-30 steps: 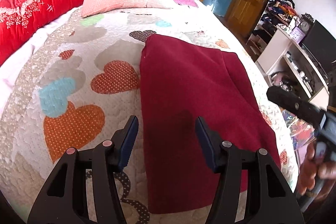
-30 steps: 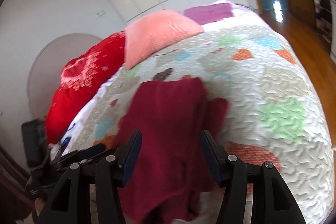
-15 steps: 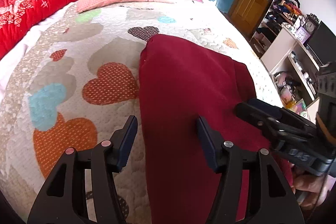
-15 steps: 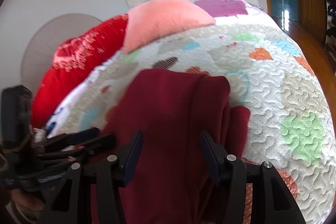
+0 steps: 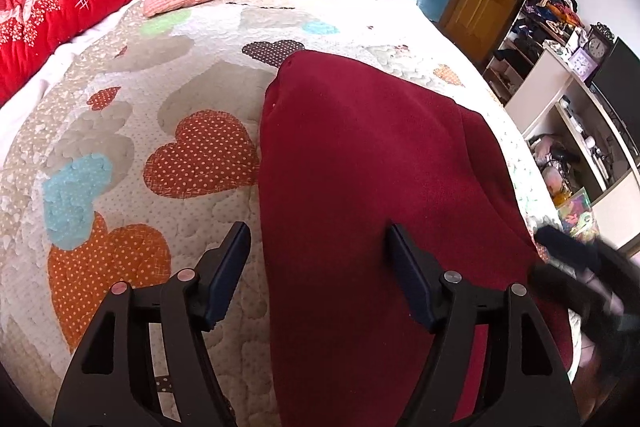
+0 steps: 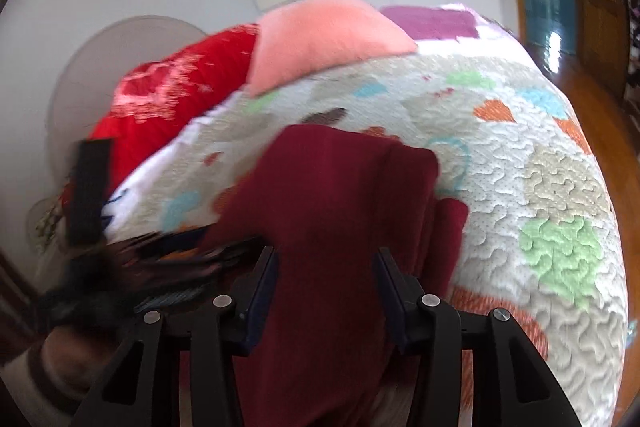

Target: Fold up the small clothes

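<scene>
Left wrist view: the left hand-held gripper (image 5: 318, 263) is seen low in the frame with jaws opening, straddling the left edge of the maroon garment (image 5: 372, 187) without pressing it. Lower centre in the right wrist view, the right hand-held gripper (image 6: 326, 281) is closing, cloth between its jaws but not yet pinched. The garment is laid lengthwise on the heart-patterned quilt (image 5: 120, 147), seemingly folded once; further folds are judged outstanding. Its near end is cut off, and motion blur obscures each opposite gripper.
</scene>
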The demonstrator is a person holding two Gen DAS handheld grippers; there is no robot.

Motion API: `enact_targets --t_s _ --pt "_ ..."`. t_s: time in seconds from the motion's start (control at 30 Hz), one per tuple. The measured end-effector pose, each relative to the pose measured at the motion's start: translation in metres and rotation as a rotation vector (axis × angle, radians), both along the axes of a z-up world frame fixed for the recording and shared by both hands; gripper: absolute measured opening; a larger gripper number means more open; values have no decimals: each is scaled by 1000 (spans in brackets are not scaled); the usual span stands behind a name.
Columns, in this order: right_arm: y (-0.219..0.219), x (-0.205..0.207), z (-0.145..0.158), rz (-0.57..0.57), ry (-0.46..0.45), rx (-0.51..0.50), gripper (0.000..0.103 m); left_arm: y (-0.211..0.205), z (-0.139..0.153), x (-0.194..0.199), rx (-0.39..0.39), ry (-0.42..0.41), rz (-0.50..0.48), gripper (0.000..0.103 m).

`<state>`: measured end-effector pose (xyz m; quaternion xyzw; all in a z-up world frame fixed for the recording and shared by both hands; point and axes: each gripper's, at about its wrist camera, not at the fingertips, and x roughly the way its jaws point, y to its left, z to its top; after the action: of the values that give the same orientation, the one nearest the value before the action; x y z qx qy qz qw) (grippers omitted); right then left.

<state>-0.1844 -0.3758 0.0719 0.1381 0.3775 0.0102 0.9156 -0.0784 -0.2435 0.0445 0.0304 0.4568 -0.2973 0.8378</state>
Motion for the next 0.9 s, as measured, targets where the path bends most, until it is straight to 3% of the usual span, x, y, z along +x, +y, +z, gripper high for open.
enact_targets --t_s 0.17,0.2,0.27,0.33,0.43,0.57,0.9 --pt "10 -12 -36 -44 129 -149 49 3 3 -7 -9 -2 11 72" --pt "6 -14 -39 -51 127 -110 49 4 5 -10 -13 -5 13 72" --pt "-2 -20 -35 -84 108 -32 49 10 10 -15 -15 -21 24 72" --pt "-2 -27 -26 -100 82 -20 49 18 16 -19 -19 -44 45 72" --pt "3 -42 -5 -126 22 -46 51 31 26 -27 -26 -90 93 72" --pt "12 -55 17 -163 -32 -91 52 42 36 -37 -32 -89 111 72" --pt "37 -54 38 -244 -85 -152 68 61 63 -69 -30 -198 152 72"
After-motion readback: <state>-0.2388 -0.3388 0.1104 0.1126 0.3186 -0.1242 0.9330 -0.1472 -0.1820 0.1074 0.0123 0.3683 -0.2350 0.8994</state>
